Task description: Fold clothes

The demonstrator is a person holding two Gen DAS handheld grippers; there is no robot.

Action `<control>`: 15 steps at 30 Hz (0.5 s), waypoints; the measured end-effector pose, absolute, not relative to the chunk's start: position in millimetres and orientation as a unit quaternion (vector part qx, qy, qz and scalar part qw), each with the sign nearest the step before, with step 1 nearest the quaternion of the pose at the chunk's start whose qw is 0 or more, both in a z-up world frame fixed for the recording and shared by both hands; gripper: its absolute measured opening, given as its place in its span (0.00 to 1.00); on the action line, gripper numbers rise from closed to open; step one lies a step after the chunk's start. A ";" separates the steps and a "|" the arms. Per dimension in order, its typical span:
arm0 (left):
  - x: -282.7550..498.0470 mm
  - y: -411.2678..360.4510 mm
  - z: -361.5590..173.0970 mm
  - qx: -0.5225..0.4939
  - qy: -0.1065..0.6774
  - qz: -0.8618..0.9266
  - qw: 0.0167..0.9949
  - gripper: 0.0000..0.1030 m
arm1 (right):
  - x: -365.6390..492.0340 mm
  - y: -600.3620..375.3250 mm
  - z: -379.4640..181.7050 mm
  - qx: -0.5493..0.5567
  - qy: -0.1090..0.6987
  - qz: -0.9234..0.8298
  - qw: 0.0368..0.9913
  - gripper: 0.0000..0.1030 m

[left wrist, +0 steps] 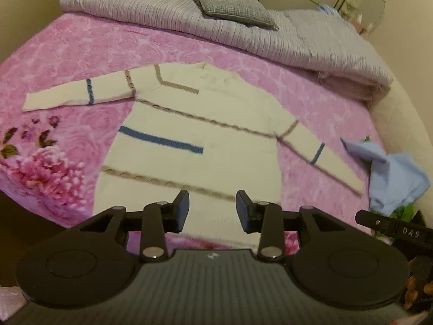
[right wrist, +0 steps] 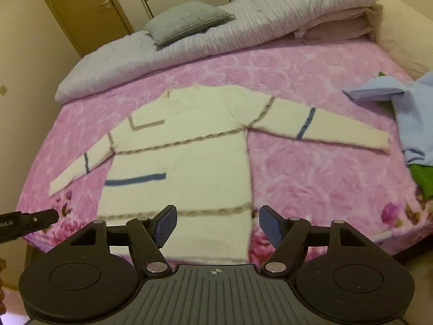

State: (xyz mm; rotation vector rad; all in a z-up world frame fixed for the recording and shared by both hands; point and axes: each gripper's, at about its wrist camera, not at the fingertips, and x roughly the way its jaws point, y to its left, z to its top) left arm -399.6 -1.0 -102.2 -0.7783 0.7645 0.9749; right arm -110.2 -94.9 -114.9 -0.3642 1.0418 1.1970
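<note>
A cream sweater (left wrist: 189,135) (right wrist: 189,157) with blue and tan stripes lies flat on the pink bedspread (left wrist: 67,54) (right wrist: 311,178), both sleeves spread out to the sides. My left gripper (left wrist: 212,211) hovers well above the sweater's hem, jaws apart and nothing between them. My right gripper (right wrist: 217,226) hangs above the hem's right part, jaws wide apart and empty. The right gripper's tip (left wrist: 379,223) shows at the right edge of the left wrist view. The left gripper's tip (right wrist: 35,220) shows at the left edge of the right wrist view.
A rolled grey quilt (left wrist: 243,32) (right wrist: 216,38) with a grey pillow (left wrist: 232,5) (right wrist: 186,24) lies along the bed's far side. A pile of light blue (left wrist: 392,178) (right wrist: 416,113) and green clothes (right wrist: 425,178) sits at the bed's right edge. A door (right wrist: 81,8) stands far left.
</note>
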 end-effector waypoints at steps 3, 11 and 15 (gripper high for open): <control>-403.0 -14.6 -97.8 -0.352 0.362 0.459 0.731 0.33 | -118.6 -104.7 -119.3 -0.172 0.490 0.531 0.669 0.69; -412.5 -30.0 -85.3 -0.335 0.371 0.480 0.721 0.33 | -128.9 -117.4 -123.0 -0.196 0.506 0.524 0.656 0.69; -415.8 -35.3 -84.9 -0.321 0.385 0.495 0.710 0.33 | -133.9 -121.2 -117.2 -0.203 0.496 0.522 0.664 0.69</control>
